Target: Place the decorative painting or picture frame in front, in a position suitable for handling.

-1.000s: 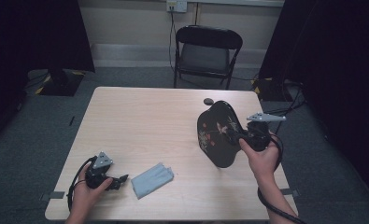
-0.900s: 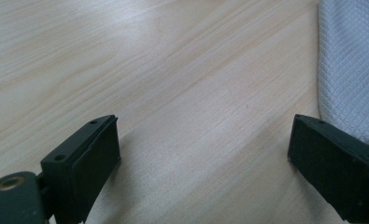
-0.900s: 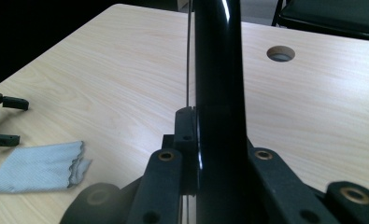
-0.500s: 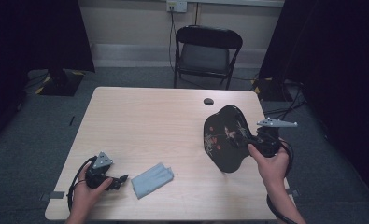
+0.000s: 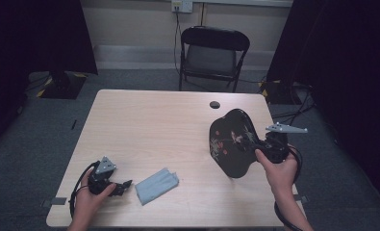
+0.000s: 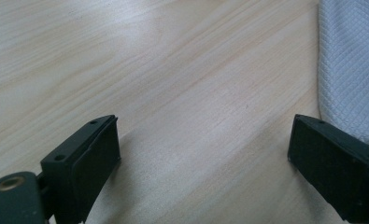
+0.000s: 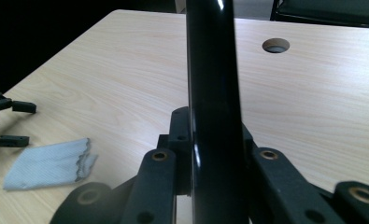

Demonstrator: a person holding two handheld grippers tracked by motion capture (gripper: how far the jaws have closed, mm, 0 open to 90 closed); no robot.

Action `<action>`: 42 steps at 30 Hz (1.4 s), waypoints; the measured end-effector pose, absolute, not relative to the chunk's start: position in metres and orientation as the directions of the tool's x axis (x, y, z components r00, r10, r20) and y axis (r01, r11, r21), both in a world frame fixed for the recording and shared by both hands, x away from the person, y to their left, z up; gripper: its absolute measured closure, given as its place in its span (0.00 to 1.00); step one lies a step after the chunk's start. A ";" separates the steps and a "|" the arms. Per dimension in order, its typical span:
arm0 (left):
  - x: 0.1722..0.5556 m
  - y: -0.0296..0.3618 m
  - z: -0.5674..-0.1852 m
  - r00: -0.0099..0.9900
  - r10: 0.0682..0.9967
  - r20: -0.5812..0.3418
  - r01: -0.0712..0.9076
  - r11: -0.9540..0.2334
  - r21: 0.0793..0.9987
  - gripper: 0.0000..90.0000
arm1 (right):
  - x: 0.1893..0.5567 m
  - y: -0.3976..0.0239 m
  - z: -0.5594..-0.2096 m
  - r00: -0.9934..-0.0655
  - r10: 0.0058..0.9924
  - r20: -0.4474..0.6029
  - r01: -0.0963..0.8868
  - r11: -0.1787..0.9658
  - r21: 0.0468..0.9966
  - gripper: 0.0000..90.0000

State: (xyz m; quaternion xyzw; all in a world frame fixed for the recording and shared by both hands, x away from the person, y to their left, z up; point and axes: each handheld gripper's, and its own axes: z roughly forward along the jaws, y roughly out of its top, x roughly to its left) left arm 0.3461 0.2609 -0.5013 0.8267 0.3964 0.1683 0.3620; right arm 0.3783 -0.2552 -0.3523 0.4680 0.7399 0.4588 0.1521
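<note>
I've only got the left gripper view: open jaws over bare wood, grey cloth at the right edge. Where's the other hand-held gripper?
Observer: The right hand-held gripper is at the table's right side, with a black lacquered tray between its jaws, which have just been opening a little.
Operator: Is that tray lying flat?
Observer: No, it is tipped up at a slant, its flower-painted face showing in the high view.
Operator: Anything beyond it?
Observer: A round cable hole in the tabletop, near the far edge.

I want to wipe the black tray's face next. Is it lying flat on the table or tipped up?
Tipped up. The right gripper clamps the black tray by its edge, decorated face tilted toward the table's middle; the right gripper view shows it edge-on.
</note>
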 end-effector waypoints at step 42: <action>0.346 0.261 -0.501 0.630 0.777 -0.010 0.535 -0.424 0.731 0.10 | 0.336 -0.263 -0.440 -0.573 0.813 0.100 0.486 0.239 0.841 0.52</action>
